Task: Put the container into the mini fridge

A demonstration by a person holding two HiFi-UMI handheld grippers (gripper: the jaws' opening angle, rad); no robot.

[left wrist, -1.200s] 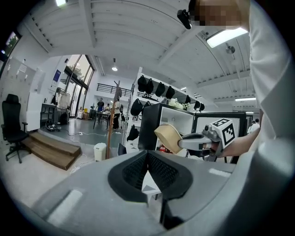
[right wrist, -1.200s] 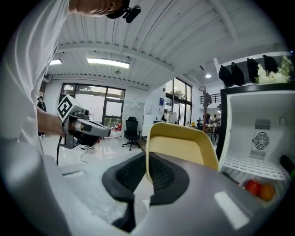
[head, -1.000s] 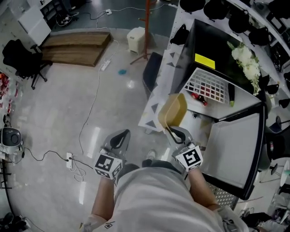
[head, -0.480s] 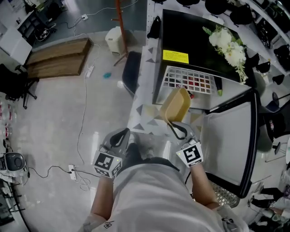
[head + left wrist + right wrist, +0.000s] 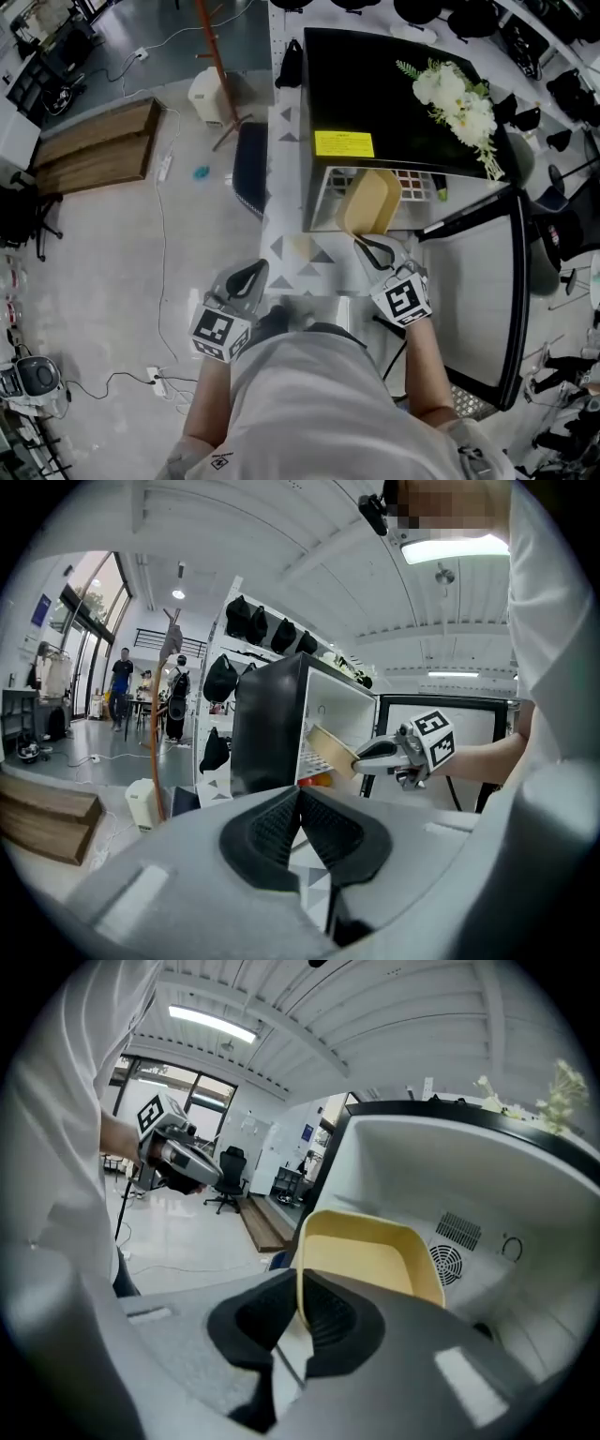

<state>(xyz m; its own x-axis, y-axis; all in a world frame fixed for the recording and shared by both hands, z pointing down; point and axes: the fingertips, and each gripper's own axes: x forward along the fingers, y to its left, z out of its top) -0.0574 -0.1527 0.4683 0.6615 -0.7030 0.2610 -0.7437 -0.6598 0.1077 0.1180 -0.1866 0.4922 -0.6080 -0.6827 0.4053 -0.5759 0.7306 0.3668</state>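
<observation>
Yellow and empty, 1 container (image 5: 368,202) is tilted at the open front of the 1 black mini fridge (image 5: 394,94), its far end at the white wire shelf (image 5: 417,184). Of the 2 grippers, the right gripper (image 5: 362,241) pinches the container's near rim, jaws narrow on the thin wall. The left gripper (image 5: 251,274) hangs well apart over the floor (image 5: 141,244), jaws together with nothing between them. 1 bunch of white flowers (image 5: 455,94) lies on the fridge top, and the fridge door (image 5: 478,281) stands open.
</observation>
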